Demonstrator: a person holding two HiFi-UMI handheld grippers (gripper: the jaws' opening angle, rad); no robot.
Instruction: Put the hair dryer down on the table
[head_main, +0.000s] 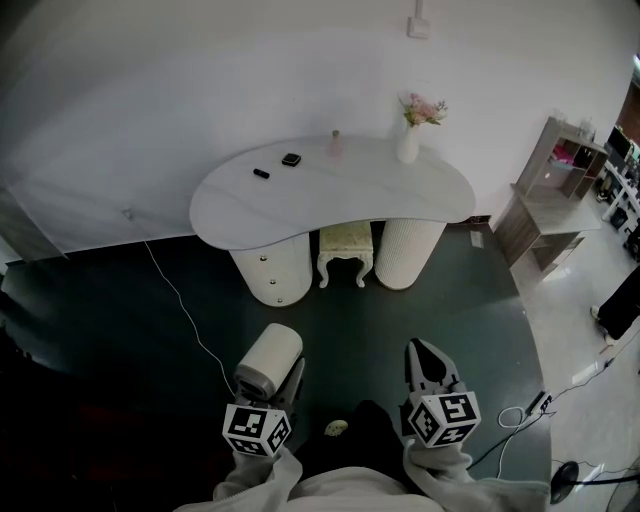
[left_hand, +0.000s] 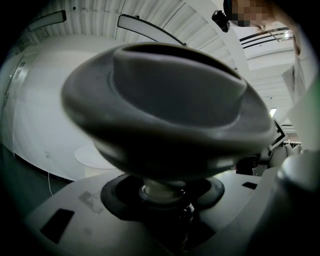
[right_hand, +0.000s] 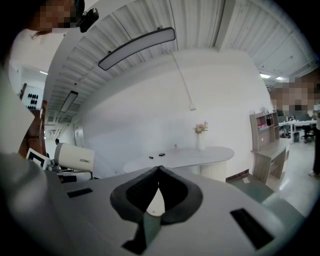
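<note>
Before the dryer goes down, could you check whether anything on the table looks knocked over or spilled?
Nothing stands out: the vase stands upright at the back edge of the table, and no spill is visible.

There are 2 claws (head_main: 283, 385) (head_main: 424, 358), 1 hair dryer (head_main: 270, 358), 1 table (head_main: 330, 195), 1 stool (head_main: 345, 250), 1 vase (head_main: 408, 145).

This looks like a dressing corner staged inside an office or lab. A white kidney-shaped desk (head_main: 330, 205) with a vase of flowers (head_main: 409, 140) and a small stool (head_main: 345, 252) stands before a plain white wall (head_main: 200, 80). A shelf unit (head_main: 556, 185) and loose cables (head_main: 518, 416) are at the right.
</note>
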